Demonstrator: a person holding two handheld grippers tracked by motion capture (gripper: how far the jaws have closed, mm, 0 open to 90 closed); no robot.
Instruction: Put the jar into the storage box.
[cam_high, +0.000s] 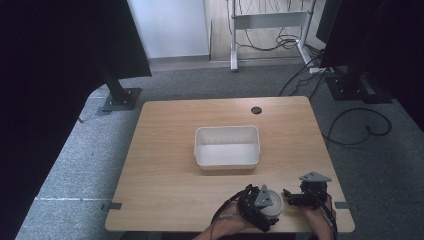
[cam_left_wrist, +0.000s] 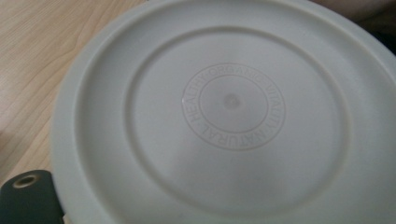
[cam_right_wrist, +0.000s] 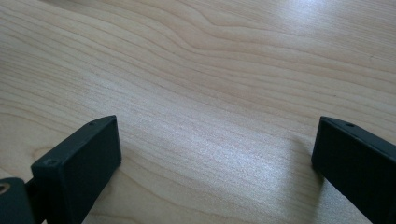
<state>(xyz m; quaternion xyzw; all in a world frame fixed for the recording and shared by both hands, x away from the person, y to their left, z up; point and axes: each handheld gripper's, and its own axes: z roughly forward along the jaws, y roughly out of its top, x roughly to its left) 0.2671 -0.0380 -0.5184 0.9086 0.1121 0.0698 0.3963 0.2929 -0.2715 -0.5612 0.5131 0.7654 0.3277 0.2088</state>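
Your left claw (cam_high: 260, 202) sits over the round white plastic lid (cam_high: 272, 204) at the wooden table's (cam_high: 165, 165) near edge; I cannot tell its grip. Your right claw (cam_high: 292, 197) gapes empty. A careless nudge could push the lid off.

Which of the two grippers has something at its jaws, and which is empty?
The left gripper is at the round white lid; the right gripper has jaws spread over bare table.
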